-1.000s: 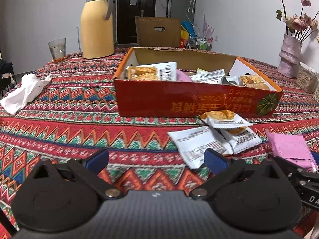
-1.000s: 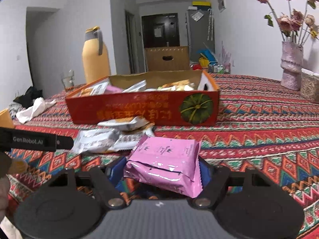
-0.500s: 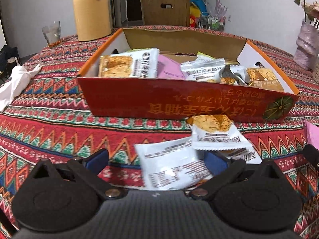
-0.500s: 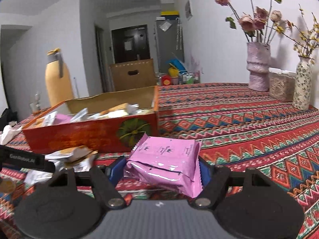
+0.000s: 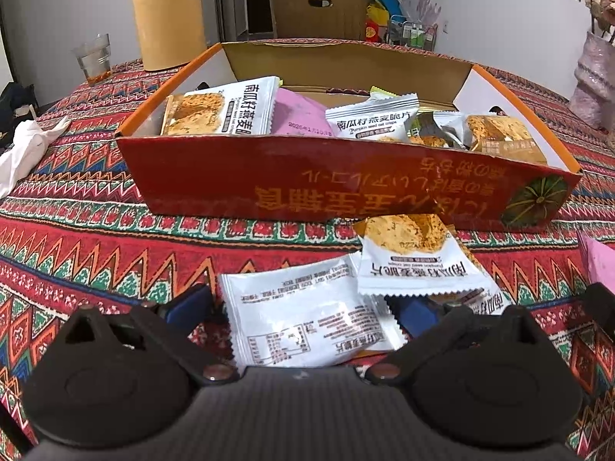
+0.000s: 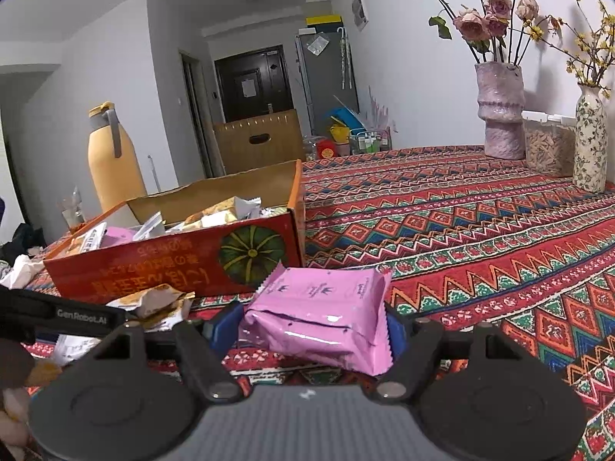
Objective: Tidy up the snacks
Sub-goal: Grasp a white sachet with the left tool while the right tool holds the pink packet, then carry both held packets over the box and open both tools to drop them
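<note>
An open red cardboard box (image 5: 346,188) holds several snack packets on the patterned tablecloth; it also shows in the right wrist view (image 6: 184,265). My left gripper (image 5: 303,311) is open, its blue fingers on either side of a white packet lying face down (image 5: 307,319). A second white oat-crisp packet (image 5: 415,257) overlaps it, with a third partly hidden beneath. My right gripper (image 6: 311,324) is shut on a pink snack packet (image 6: 323,315) and holds it above the table, right of the box.
A yellow thermos (image 5: 169,15) and a glass (image 5: 94,59) stand behind the box at left. A white cloth (image 5: 27,153) lies at the far left. Flower vases (image 6: 499,111) and a clear container (image 6: 546,150) stand at the far right edge.
My left gripper has moved forward and down so its open fingers now flank the face-down white packet. My right gripper, still holding the pink packet, has swung to the right.
</note>
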`<action>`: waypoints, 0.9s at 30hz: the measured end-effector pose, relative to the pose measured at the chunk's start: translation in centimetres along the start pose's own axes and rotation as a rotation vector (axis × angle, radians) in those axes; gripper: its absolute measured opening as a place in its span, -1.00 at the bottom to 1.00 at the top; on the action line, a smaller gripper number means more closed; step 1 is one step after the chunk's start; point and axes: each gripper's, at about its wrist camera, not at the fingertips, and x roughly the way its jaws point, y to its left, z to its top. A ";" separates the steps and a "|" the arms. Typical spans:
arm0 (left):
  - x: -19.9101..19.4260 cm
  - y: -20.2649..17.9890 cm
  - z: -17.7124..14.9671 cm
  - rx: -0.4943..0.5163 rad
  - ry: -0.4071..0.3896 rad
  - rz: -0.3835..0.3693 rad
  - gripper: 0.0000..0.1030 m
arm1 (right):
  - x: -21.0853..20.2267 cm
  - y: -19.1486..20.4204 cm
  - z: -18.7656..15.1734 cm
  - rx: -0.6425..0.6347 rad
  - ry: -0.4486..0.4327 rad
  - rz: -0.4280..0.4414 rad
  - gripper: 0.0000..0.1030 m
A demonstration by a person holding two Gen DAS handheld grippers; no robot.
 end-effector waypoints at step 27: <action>-4.0 3.4 -2.3 0.064 -0.140 -0.099 -0.73 | 1.1 3.0 1.0 -0.097 0.081 -0.033 1.00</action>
